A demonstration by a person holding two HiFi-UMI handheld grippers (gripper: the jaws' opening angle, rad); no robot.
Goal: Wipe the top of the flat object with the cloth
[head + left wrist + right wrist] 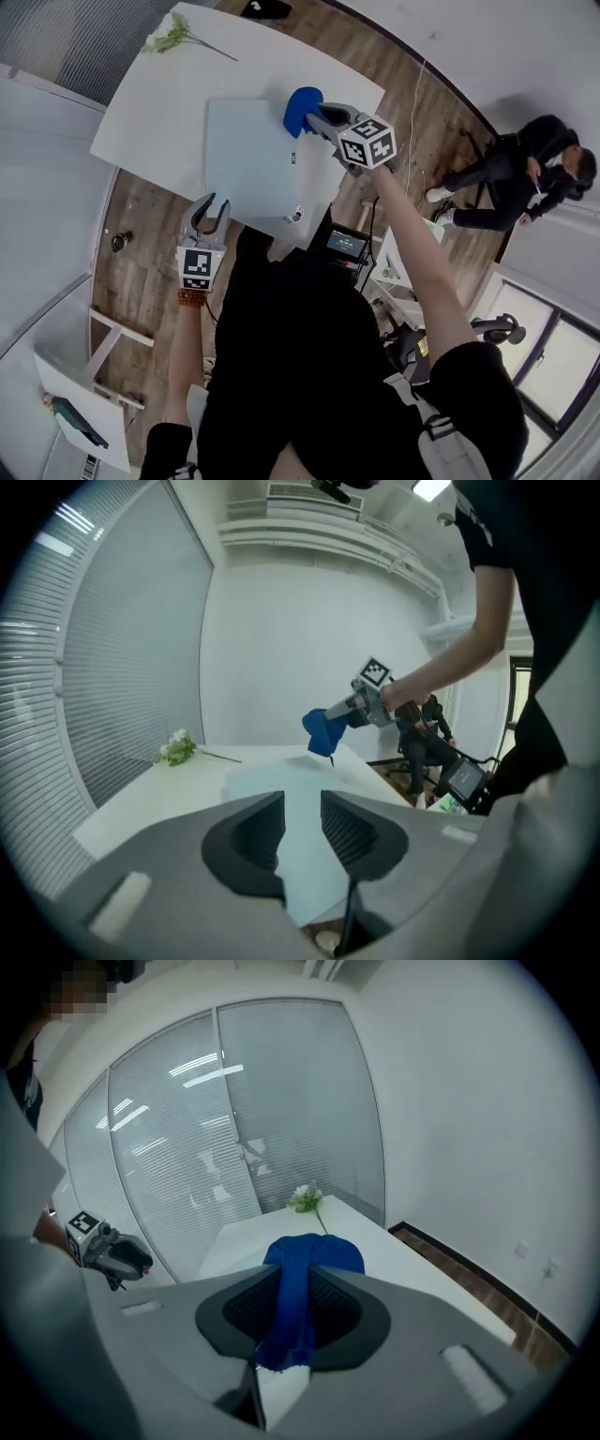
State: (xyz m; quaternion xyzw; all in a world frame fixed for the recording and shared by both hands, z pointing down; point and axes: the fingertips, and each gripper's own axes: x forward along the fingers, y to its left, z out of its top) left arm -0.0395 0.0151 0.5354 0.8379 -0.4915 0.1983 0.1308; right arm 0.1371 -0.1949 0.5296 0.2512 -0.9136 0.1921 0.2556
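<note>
The flat object (248, 159) lies on the white table (159, 103). The right gripper (314, 120) is clamped on the blue cloth (302, 108) by its far corner. The left gripper (208, 214) hangs empty, jaws apart. Wiping looks about to start: lower the cloth, then sweep.

I find no word or number I can read. The cubes on my left gripper (211, 208) and right gripper (312, 119) bear only square patterns. The small screen (347, 244) just beside the table (159, 103) is too blurred.
</note>
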